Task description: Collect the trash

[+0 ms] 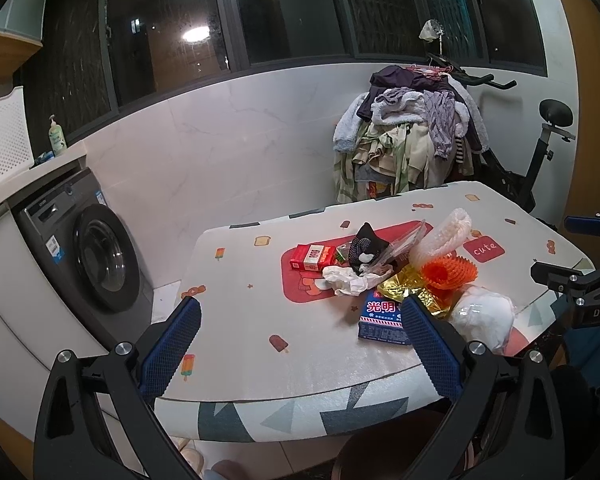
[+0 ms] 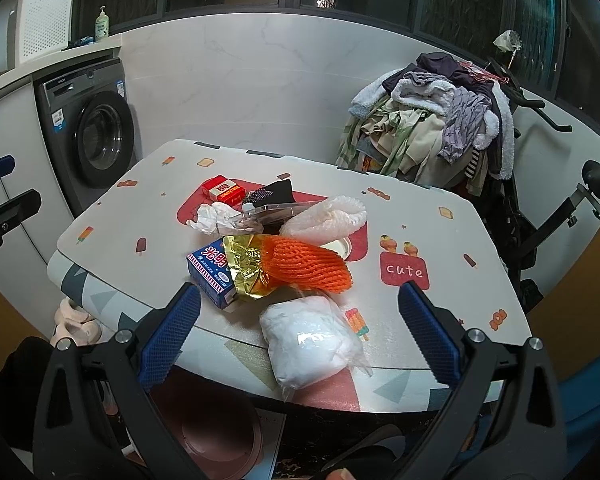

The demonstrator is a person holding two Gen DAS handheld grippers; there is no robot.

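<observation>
A heap of trash lies on the table (image 2: 440,320): a red carton (image 2: 224,191), crumpled white paper (image 2: 212,219), a blue carton (image 2: 210,270), gold foil (image 2: 242,266), an orange foam net (image 2: 304,266), a white foam net (image 2: 328,218), a clear plastic tray (image 2: 276,210), a black pouch (image 2: 274,192) and a white plastic bag (image 2: 312,342). My left gripper (image 1: 300,344) is open and empty, above the table's near edge, left of the blue carton (image 1: 380,318). My right gripper (image 2: 300,340) is open, its fingers either side of the white bag and apart from it.
A pink bin (image 2: 220,436) stands on the floor under the table's near edge. A washing machine (image 1: 88,256) is at the left. A pile of clothes (image 1: 412,136) on an exercise bike (image 1: 540,152) stands behind the table. Slippers (image 2: 76,324) lie on the floor.
</observation>
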